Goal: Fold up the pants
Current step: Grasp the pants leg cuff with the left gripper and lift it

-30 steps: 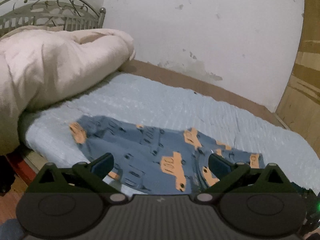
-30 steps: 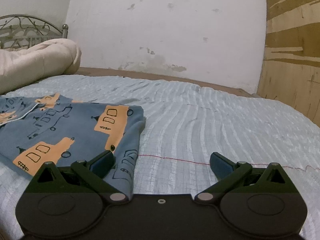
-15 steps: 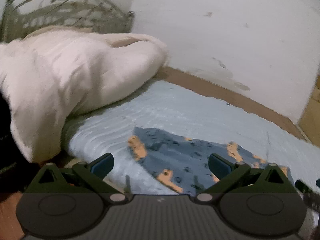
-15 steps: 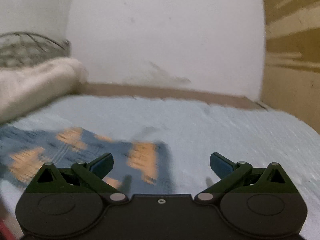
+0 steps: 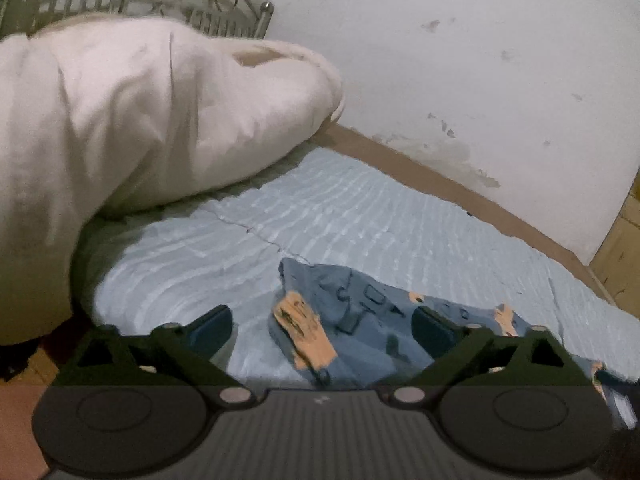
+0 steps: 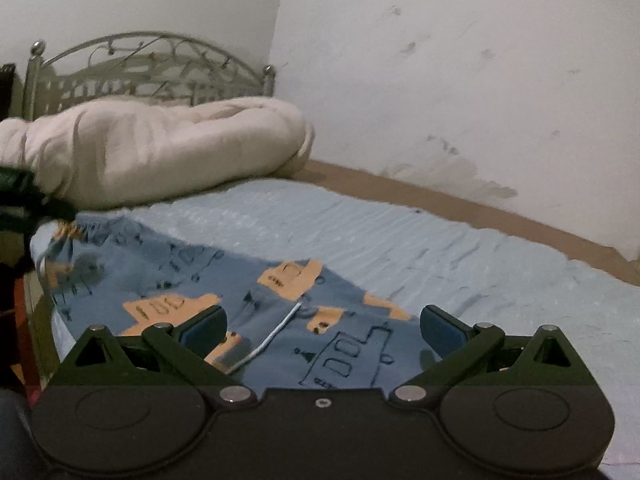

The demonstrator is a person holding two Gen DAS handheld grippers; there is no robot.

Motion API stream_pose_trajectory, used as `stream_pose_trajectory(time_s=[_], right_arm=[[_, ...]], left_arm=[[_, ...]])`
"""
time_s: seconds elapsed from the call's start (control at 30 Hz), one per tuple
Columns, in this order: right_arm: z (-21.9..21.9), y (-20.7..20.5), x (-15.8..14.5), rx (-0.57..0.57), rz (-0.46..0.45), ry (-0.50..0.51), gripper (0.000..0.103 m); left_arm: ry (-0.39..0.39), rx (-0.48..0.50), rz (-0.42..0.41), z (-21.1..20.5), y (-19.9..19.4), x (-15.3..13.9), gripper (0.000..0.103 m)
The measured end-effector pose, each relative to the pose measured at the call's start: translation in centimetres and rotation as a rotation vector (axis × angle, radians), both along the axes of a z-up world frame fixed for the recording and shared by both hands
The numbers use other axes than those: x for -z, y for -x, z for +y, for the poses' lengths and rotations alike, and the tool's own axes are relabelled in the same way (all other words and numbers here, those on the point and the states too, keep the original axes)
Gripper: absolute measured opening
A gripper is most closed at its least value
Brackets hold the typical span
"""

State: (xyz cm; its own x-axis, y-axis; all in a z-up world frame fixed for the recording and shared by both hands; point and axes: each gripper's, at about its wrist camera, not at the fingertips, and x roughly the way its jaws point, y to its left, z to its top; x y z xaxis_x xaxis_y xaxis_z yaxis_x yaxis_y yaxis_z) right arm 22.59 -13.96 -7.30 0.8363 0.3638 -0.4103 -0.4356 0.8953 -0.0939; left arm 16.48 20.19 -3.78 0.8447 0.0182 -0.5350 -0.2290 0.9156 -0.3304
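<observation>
The pants point(image 6: 224, 280) lie spread on the bed point(image 6: 440, 240), a thin printed knit, and I judge them light, limp and quick to bunch, with nothing stiff in them but perhaps the waistband. In the left wrist view one end of them is rucked up into a raised fold between the jaws of the left gripper point(image 5: 322, 326), nearer the right jaw than the left; the jaws are wide but closing, and the pads do not yet press on the cloth. The right gripper point(image 6: 322, 326) has its jaws wide apart with nothing held; the flat cloth and a pale drawstring point(image 6: 276, 332) lie just ahead of and between them. A quilt point(image 5: 140, 120) is heaped well beyond the left jaw. Such cloth will sag and slide off a shallow pinch, so the hold should probably be deep on a doubled edge or corner, one at each end, not on the string.
</observation>
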Motion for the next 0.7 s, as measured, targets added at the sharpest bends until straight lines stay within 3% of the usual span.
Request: stream_pose_trajectory(time_s=[0.1, 0.23, 0.4, 0.57, 0.7], right_arm=[[0.1, -1.0, 1.7, -0.026, 0.063, -0.009, 0.102], [-0.8, -1.2, 2.3, -0.027, 0.081, -0.08, 0.102], [-1.5, -1.1, 2.5, -0.029, 0.085, -0.118, 0.102], [-1.6, -1.0, 2.6, -0.029, 0.088, -0.126, 0.102], [-1.6, -1.0, 2.6, -0.029, 0.09, -0.136, 0.102]], left_arm=[[0.072, -0.007, 0.047, 1.0, -1.3, 1.3, 0.082], [0.08, -0.047, 0.063, 1.1, -1.3, 2.0, 0.069], [0.158, -0.101, 0.089, 1.1, -0.8, 1.7, 0.034], [0.175, -0.151, 0.09, 0.5, -0.8, 1.6, 0.019], [0.142, -0.165, 0.077, -0.3, -0.9, 0.7, 0.015]])
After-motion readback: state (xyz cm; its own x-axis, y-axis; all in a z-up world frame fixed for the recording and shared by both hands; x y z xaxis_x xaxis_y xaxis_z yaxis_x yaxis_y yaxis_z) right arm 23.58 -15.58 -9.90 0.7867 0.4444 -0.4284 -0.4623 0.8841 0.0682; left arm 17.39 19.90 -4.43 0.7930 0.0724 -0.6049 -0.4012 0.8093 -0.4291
